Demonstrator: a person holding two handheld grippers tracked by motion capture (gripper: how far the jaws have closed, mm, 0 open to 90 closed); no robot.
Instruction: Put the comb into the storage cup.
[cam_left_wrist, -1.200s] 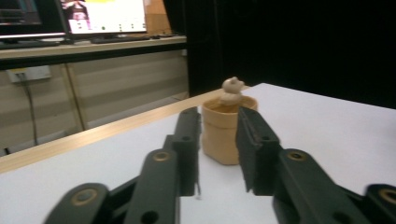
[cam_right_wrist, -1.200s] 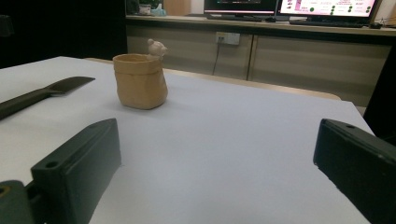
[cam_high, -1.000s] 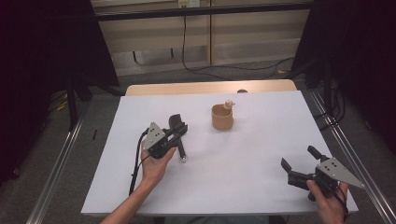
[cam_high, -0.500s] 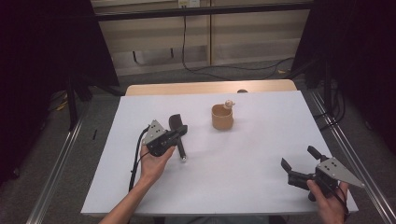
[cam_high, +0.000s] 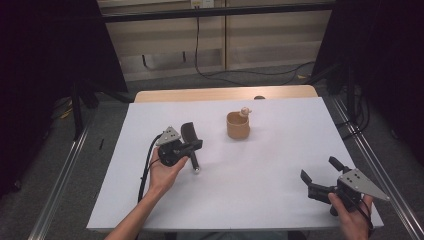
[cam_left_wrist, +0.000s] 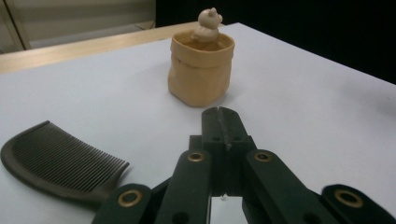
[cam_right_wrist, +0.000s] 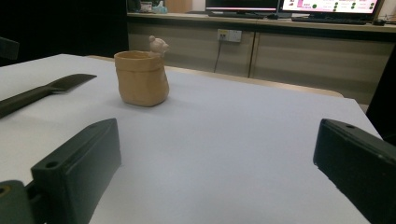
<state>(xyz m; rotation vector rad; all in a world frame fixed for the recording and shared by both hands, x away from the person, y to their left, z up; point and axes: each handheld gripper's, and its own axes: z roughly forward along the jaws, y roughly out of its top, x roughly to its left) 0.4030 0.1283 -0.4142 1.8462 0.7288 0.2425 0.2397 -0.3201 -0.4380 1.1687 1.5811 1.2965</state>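
right gripper nearest, fingers wide apart, empty | left gripper fingers pressed together on nothing | comb flat on surface just beside them | cup beyond | nothing moved since a second ago; I judge comb not yet grasped

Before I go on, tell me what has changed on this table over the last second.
The left gripper has just been closing; its jaws now meet, and whether they pinch the comb's handle beneath them I cannot tell. Unchanged: the comb beside that gripper, the tan bag-shaped cup with its small figure, and the open right gripper.
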